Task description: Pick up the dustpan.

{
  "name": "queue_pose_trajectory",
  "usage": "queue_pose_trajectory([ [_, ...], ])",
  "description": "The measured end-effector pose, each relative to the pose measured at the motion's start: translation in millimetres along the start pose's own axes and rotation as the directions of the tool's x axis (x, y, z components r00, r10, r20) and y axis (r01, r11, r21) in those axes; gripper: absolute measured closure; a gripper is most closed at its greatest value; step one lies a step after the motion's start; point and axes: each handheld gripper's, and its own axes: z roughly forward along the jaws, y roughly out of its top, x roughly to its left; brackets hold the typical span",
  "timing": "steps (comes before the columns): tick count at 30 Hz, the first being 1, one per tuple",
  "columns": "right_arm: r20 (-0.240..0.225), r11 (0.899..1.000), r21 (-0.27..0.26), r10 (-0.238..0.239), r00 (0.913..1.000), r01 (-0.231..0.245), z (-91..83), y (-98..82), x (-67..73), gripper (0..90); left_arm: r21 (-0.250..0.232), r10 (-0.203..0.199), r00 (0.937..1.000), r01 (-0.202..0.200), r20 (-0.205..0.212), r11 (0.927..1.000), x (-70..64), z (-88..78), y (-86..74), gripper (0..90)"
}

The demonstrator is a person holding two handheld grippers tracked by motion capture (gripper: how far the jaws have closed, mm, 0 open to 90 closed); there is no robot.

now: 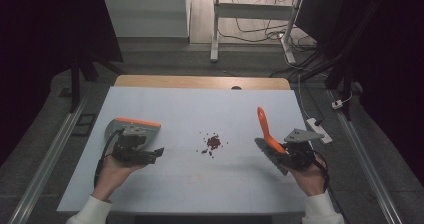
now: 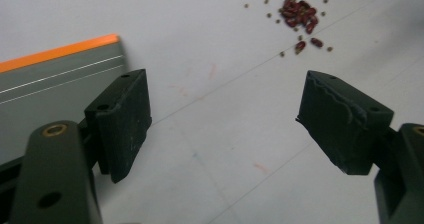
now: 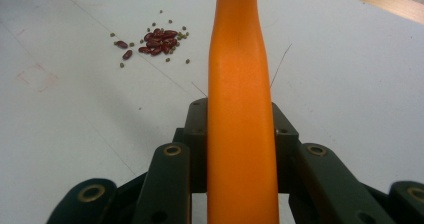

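The high view looks forward and down over the whole pale grey tabletop [image 1: 200, 109]. Both gripper views sit low and close, sharing the small heap of dark red beans [image 2: 300, 15] from opposite sides.

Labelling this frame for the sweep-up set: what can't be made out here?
- Orange plastic brush handle: its working end is cut off by the bottom edge in the right gripper view and hidden behind the right gripper in the high view.
- Grey dustpan with orange edge: cut off by the left edge in the left gripper view.
- Small greenish grains around the red beans: too small to identify.

A white table [image 1: 200, 109] carries a small heap of red beans [image 1: 213, 142] mid-surface and a grey dustpan [image 1: 131, 127] near its left edge.
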Motion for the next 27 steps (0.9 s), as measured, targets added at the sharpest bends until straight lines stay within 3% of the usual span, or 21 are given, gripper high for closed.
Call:
queue_pose_trajectory([
  [8,0.012,1.0,0.02,-0.003,0.9999,0.002,3.2,-2.6,-1.5,70.1,0.038,0.0,0.9992,0.002,-0.039,0.9993,16.5,-16.9,-1.0,23.7],
  [18,0.011,0.999,0.035,-0.012,0.9999,0.012,5.4,-3.2,-0.7,70.0,0.084,-0.06,0.993,0.069,-0.102,0.9941,38.6,-25.7,-8.6,23.5],
  [21,0.013,0.999,0.039,-0.009,0.9999,0.008,5.3,-4.5,-1.7,70.1,0.097,-0.07,0.9893,0.082,-0.128,0.9919,42.3,-26.4,-9.4,23.0],
  [27,0.016,0.999,0.044,-0.004,0.9999,0.004,7.1,-5.7,-2.2,70.1,0.146,-0.069,0.9763,0.101,-0.205,0.9842,51.2,-26.8,-13.8,22.3],
])
